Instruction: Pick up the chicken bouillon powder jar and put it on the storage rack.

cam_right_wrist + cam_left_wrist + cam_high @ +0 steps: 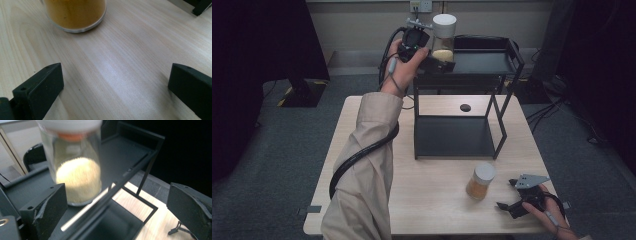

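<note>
Pale wooden desk point(432, 200): left tongs point(443, 64) gape beside the shelf's jar point(443, 36); right tongs point(510, 195) gape near its right edge.

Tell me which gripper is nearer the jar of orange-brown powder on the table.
Right. The right gripper rests on the table just right of the orange-brown jar, jaws open toward it. The left gripper is up at the black rack's top shelf, by the pale-filled jar.

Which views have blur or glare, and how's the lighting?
Left gripper view: the pale-filled jar is smeared by blur, and a bright streak of glare runs along the rack rail. Right gripper view: sharp wood grain with a soft sheen on the table. High view: evenly lit table, dark corners at both sides.
</note>
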The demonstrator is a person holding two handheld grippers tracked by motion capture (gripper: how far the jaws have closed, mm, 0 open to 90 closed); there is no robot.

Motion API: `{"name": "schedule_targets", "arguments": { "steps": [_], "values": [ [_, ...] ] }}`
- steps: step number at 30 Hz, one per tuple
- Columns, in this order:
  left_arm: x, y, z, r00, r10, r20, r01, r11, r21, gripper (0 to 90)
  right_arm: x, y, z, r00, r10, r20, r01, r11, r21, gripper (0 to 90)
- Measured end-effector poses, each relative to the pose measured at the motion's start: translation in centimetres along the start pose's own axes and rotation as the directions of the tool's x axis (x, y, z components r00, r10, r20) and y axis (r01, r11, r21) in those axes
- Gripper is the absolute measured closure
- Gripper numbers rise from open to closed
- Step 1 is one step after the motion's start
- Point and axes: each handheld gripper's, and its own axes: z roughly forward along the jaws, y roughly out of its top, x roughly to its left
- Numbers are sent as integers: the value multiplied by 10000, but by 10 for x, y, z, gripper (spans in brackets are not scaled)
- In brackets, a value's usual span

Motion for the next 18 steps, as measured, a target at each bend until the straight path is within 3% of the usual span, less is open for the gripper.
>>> {"name": "schedule_targets", "arguments": {
  "steps": [7,18],
  "values": [
    [-1,-24,5,9998,-96,196,97,10000,-21,25,0,0,0,10000,1,1,-1,10000,1,0],
    [-6,-49,14,9980,244,575,-247,9997,46,25,0,0,0,10000,-1,0,1,10000,3,0]
  ]
}}
